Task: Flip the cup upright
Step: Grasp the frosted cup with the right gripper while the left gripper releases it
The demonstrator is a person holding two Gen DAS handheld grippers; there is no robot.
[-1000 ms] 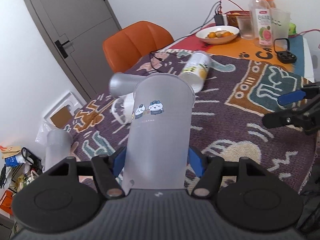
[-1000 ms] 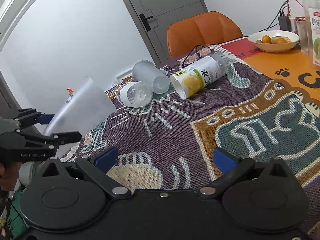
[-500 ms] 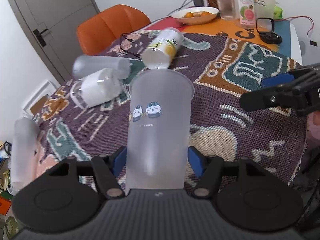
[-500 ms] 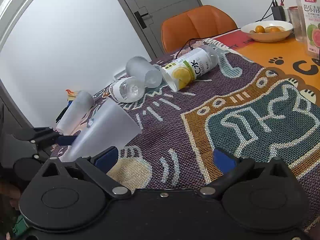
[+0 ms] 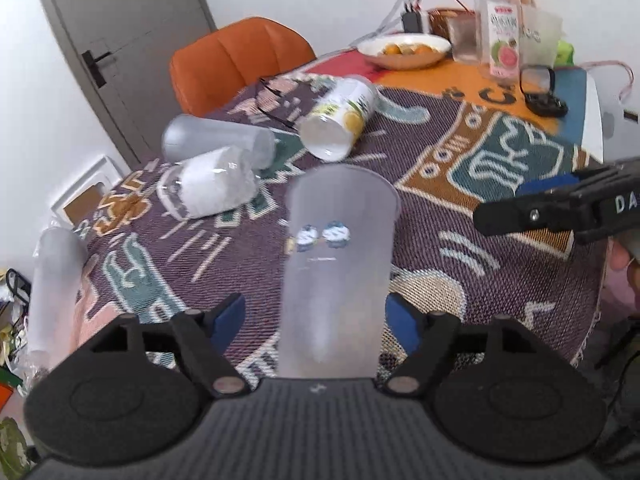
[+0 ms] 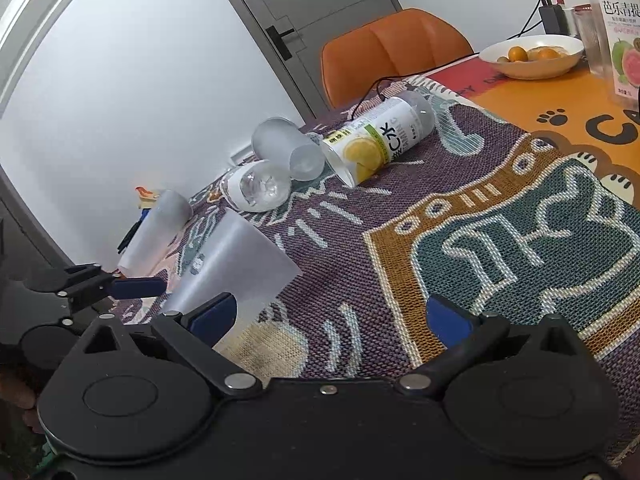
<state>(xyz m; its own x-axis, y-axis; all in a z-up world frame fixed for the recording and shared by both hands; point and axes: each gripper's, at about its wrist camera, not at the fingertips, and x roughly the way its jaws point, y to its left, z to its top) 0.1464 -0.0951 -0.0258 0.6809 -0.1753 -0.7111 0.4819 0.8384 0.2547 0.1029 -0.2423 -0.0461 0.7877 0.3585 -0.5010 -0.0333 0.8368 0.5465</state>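
Note:
A tall frosted cup [image 5: 334, 268] with a small cartoon print stands between the fingers of my left gripper [image 5: 316, 316], near the table's front edge. The blue pads now stand apart from its sides, so the gripper is open. The cup also shows in the right wrist view [image 6: 236, 268], mouth up and tilted in the fisheye, with the left gripper's fingers [image 6: 136, 286] beside it. My right gripper [image 6: 332, 312] is open and empty over the patterned cloth [image 6: 500, 240]; it also shows at the right of the left wrist view [image 5: 560, 204].
Three cups lie on their sides further back: a frosted one [image 5: 216, 142], a clear one [image 5: 208, 188] and a lemon-print one [image 5: 340, 118]. Another frosted cup [image 5: 54, 288] stands at the left edge. A fruit bowl [image 5: 404, 50], juice bottle [image 5: 500, 36] and orange chair [image 5: 236, 64] lie beyond.
The left gripper lowered the frosted cup to the table and its fingers have spread away from the cup's sides. The right gripper stayed open and barely moved.

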